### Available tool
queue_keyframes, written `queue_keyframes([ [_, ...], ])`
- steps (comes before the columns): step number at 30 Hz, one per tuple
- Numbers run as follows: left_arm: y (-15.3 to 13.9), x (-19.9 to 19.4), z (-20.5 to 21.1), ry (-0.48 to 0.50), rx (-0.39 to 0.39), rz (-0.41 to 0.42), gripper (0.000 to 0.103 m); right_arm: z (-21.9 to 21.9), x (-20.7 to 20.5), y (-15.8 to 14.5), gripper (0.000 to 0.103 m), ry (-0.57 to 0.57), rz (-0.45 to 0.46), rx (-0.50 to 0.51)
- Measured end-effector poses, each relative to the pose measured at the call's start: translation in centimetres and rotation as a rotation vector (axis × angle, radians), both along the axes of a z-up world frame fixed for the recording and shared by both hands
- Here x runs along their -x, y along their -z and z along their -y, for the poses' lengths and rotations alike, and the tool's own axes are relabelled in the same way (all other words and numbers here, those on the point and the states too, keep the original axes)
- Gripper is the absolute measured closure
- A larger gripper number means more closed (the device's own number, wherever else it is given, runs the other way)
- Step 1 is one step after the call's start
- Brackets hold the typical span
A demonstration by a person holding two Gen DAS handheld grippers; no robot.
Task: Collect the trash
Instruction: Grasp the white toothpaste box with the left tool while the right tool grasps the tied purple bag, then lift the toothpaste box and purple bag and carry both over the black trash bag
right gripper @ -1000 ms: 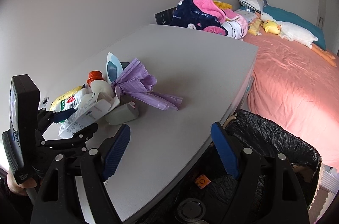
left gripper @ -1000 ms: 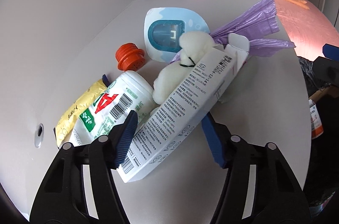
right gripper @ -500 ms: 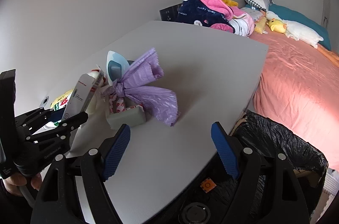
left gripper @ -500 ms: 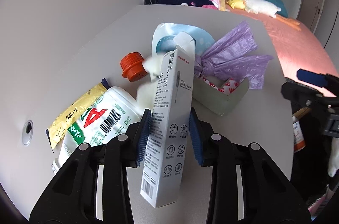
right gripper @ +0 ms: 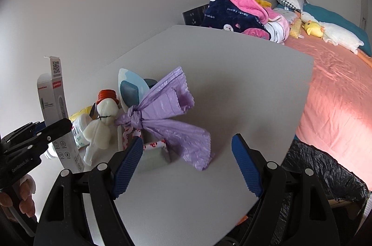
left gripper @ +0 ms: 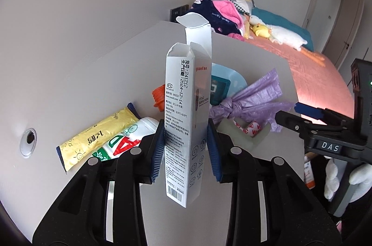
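My left gripper (left gripper: pixel 186 150) is shut on a tall white carton box (left gripper: pixel 186 111) and holds it upright above the grey table (left gripper: pixel 251 53); the box also shows in the right wrist view (right gripper: pixel 54 104). A knotted purple plastic bag (right gripper: pixel 167 115) lies mid-table, also seen in the left wrist view (left gripper: pixel 251 101). My right gripper (right gripper: pixel 186 164) is open and empty just in front of that bag. A white milk bottle (left gripper: pixel 125 139), a yellow sachet (left gripper: pixel 97 134) and an orange cap (left gripper: pixel 158 94) lie behind the box.
A white plush figure (right gripper: pixel 102 125), a pale green holder (right gripper: pixel 153 153) and a blue-white pouch (right gripper: pixel 130 90) sit beside the bag. A black-lined trash bin (right gripper: pixel 320 167) stands off the table's right edge. A bed with clothes (right gripper: pixel 241 13) is beyond.
My left gripper closed on the box, lifted it clear of the pile and stood it upright. My right gripper moved closer to the purple bag.
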State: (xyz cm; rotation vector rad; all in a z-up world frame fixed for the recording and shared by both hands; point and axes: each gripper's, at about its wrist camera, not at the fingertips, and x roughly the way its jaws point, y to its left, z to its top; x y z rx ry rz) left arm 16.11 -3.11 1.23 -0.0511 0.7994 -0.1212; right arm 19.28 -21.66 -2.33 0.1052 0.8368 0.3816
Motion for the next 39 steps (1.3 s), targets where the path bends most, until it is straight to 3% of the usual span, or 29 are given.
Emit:
queue_keyframes([
  [3, 0.0, -0.1, -0.5, -0.018, 0.006, 0.009, 0.069, -0.2, -0.9, 0.1, 0.023, -0.011, 0.006, -0.011],
  [7, 0.2, -0.2, -1.1, -0.030, 0.060, -0.002, 0.070, -0.6, -2.4, 0.6, 0.032, -0.034, -0.013, -0.026],
  [13, 0.1, 0.1, -2.0, -0.042, 0.080, -0.005, 0.070, -1.5, -3.3, 1.9, 0.056, -0.065, -0.055, -0.005],
  [17, 0.1, 0.0, -2.1, -0.045, 0.086, -0.009, 0.070, -1.8, -3.0, 2.1, 0.101, -0.070, -0.056, 0.000],
  [24, -0.4, 0.4, -2.1, -0.040, 0.088, 0.004, 0.070, -1.9, -0.9, 0.3, 0.102, -0.085, 0.021, -0.002],
  [39, -2.4, 2.5, -1.7, -0.004, 0.091, 0.072, 0.070, 0.2, 2.2, -6.4, 0.102, -0.023, 0.183, -0.012],
])
